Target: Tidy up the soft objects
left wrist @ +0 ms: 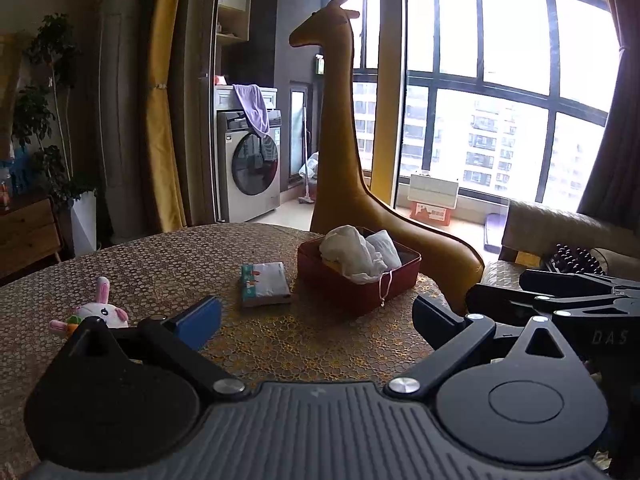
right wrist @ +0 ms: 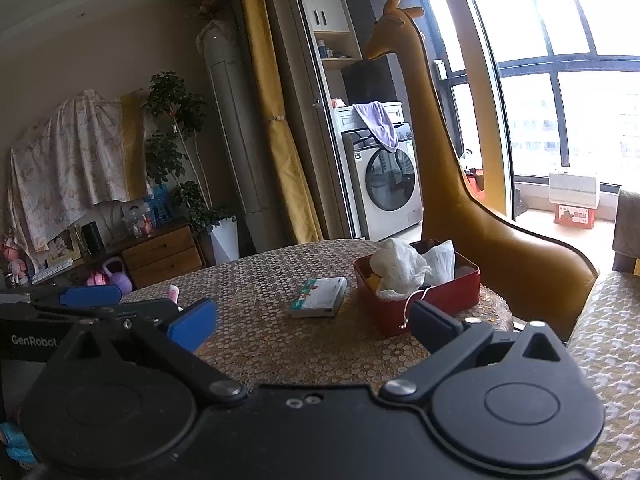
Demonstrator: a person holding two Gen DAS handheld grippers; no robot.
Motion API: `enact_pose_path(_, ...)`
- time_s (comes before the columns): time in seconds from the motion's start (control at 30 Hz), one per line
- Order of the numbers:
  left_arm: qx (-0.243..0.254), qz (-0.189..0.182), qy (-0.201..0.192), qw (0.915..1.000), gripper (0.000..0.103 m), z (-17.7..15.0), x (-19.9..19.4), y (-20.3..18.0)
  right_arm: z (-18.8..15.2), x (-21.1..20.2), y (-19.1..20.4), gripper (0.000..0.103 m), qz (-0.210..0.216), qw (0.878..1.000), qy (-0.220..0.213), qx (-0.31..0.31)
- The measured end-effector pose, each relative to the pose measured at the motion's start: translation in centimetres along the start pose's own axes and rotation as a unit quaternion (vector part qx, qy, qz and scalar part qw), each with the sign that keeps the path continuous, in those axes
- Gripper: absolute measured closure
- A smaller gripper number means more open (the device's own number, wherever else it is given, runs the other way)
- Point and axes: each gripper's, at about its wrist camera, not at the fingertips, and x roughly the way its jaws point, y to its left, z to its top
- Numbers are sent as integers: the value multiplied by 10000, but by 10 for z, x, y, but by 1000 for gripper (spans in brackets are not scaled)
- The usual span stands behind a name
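Jaws of left gripper (left wrist: pixel 316 316) and right gripper (right wrist: pixel 314 320) spread, empty; tissue pack (left wrist: pixel 265 283), plush rabbit (left wrist: pixel 102 312) left of red box (left wrist: pixel 360 294), awaiting collection.

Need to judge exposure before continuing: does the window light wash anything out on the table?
Left wrist view: window panes blown out, yet the red box and tissue pack stay readable. Right wrist view: window glares white, fisheye bends the frame edges, the table is evenly lit.

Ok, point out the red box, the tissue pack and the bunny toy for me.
red box (left wrist: pixel 352 294), left wrist view, on its near side wall.
tissue pack (left wrist: pixel 266 283), left wrist view, on its top face.
bunny toy (left wrist: pixel 102 311), left wrist view, on its white head.
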Motion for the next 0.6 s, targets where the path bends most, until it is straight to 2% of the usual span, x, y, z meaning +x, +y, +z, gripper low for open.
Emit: enact_pose_path(0.6,-150,256,32,9996,1,-18,-27,15,-12,-7,23,0,173,9998,52,54)
